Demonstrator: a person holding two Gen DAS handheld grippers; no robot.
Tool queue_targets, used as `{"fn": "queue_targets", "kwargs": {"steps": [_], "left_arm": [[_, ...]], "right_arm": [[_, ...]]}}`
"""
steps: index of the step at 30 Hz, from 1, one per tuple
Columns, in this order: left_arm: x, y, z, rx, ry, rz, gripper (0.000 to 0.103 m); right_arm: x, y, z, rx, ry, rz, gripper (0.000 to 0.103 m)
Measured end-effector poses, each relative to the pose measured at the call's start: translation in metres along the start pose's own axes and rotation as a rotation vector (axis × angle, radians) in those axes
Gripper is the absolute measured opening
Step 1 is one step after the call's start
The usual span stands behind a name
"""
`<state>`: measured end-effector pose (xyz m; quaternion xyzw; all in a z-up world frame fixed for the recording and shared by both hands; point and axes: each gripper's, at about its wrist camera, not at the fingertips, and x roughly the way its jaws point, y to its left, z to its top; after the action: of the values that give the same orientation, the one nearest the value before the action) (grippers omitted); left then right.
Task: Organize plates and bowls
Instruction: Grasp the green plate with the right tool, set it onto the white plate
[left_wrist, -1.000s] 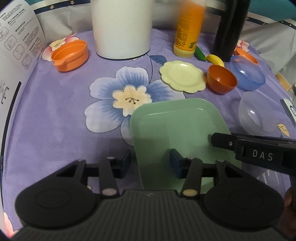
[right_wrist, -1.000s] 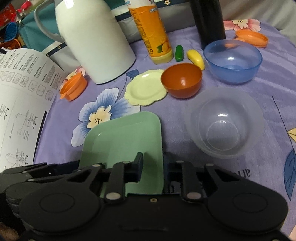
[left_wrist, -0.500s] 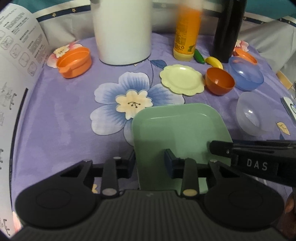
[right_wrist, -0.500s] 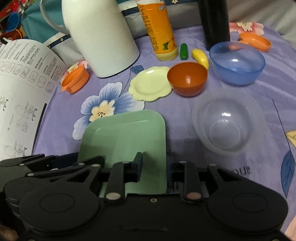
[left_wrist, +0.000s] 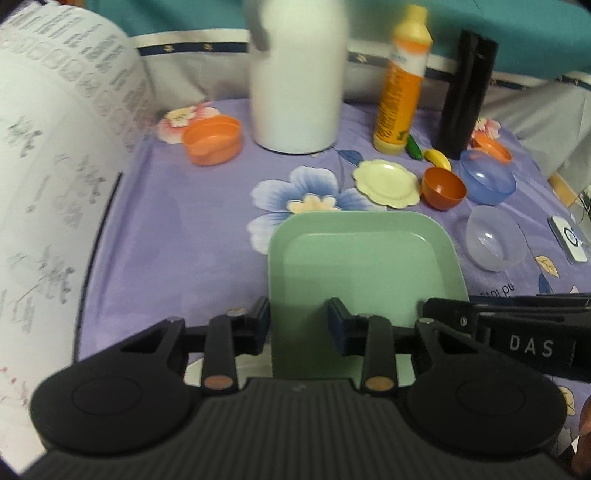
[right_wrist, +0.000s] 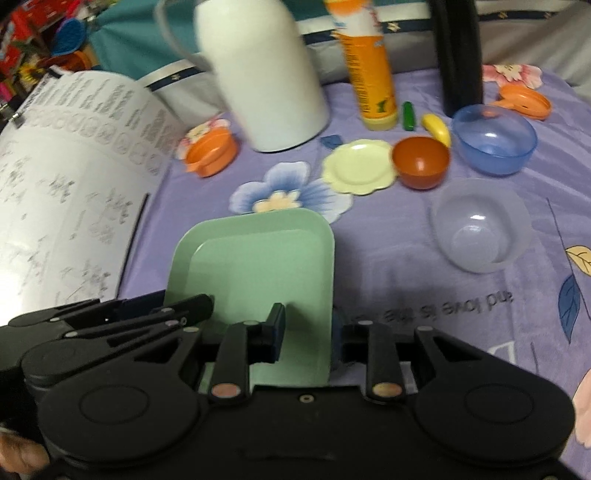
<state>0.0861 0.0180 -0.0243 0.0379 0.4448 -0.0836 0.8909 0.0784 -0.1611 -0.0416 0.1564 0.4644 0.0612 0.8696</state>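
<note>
— Two grippers on one dish? Where is it?

— Yes. The green square plate (left_wrist: 364, 258) is up off the purple flowered cloth (left_wrist: 177, 221), tilted, near the middle. The left gripper (left_wrist: 299, 319) is clenched across its left edge, the right gripper (right_wrist: 308, 326) across its right edge.

— Were they moving?

— The left jaws have just been closing and the right easing slightly, with the plate's rim between each pair.

— And the bowls?

— Beyond it: a clear bowl (right_wrist: 482, 225), a blue bowl (right_wrist: 495, 138), a red-brown bowl (right_wrist: 421, 162), a pale yellow plate (right_wrist: 358, 166).

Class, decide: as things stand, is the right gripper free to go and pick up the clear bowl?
Probably not: the right gripper is shut on the green plate; the clear bowl itself sits unobstructed.
</note>
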Motion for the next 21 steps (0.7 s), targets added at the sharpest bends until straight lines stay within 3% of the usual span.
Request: {"fn": "queue_targets", "kwargs": {"steps": [11, 21], "left_arm": [[-0.037, 0.049, -0.046, -0.041, 0.010, 0.024, 0.033], [-0.031, 0.074, -0.089, -0.075, 0.088, 0.023, 0.033]], "right_arm": [[-0.005, 0.057, -0.034, -0.075, 0.094, 0.053, 0.028], [0.011, 0.080, -0.066, -0.115, 0.203, 0.063, 0.028]]}}
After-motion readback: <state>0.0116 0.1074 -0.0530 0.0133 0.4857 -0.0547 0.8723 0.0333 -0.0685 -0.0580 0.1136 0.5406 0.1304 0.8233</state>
